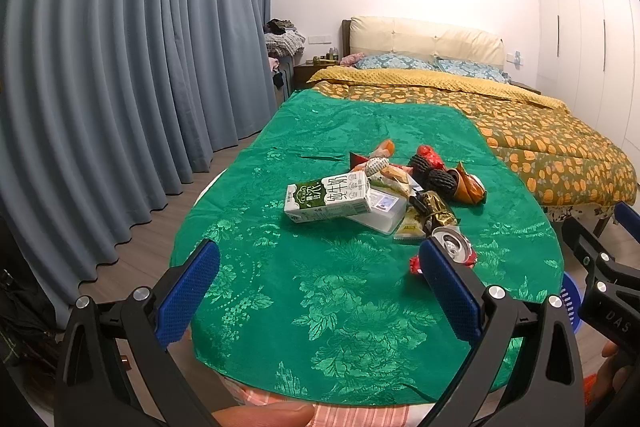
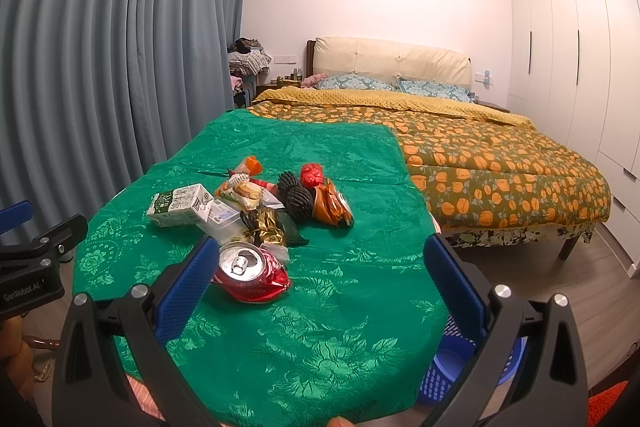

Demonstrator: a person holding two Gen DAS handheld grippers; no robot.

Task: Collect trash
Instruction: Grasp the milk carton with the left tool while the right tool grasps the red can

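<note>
Both jaws stand wide apart and empty: left gripper (image 1: 320, 279) and right gripper (image 2: 322, 277) hover over the near edge of the table, nothing between the blue pads. Trash sits in one pile mid-table on the green cloth (image 2: 320, 339). Nearest piece is the crushed red can (image 2: 250, 273), lying on its side with the opened top facing the cameras, just beside the right gripper's left pad (image 2: 186, 289); in the left wrist view the same can (image 1: 454, 247) peeks out behind that gripper's right pad. Behind it: a clear plastic box (image 1: 380, 211) with a green-and-white milk carton (image 1: 328, 197) lying partly on top, a gold wrapper (image 2: 266, 229), two black ribbed pieces (image 2: 298, 201), an orange wrapper (image 2: 332, 207), a red ball-like piece (image 2: 312, 175). Blue basket (image 2: 452, 371) is on the floor off the table's right near corner, below the right gripper, so that is likely the bin. My read: first pick, nothing collected yet. Suggest right gripper takes the can: shift left to centre it, pinch across the crushed body, not the rim, and stay above the cloth so the pads don't snag it. Carton is leaning on the box; lift it off first or the box may slide.
</note>
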